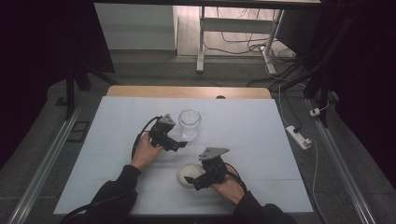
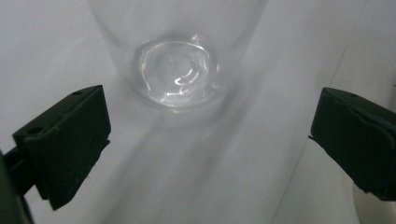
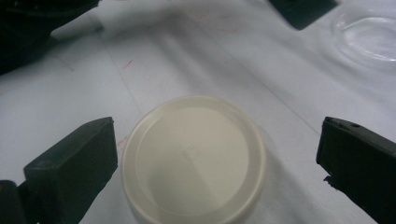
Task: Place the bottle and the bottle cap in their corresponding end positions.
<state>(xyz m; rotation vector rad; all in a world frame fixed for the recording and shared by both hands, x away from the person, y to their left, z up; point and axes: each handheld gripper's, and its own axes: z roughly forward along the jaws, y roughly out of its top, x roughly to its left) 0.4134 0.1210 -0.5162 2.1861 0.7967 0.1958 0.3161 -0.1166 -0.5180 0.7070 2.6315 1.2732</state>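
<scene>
A clear glass jar stands upright without a lid near the middle of the white table; its base fills the upper part of the left gripper view. My left gripper is open just in front of the jar, its jaws wide apart and touching nothing. A cream round lid lies flat on the table nearer the person. My right gripper is open over it, one jaw on each side of the lid, with a gap on both sides.
The white table cover spreads wide to the right and left. A wooden table edge runs along the back. A power strip and cables lie on the floor to the right.
</scene>
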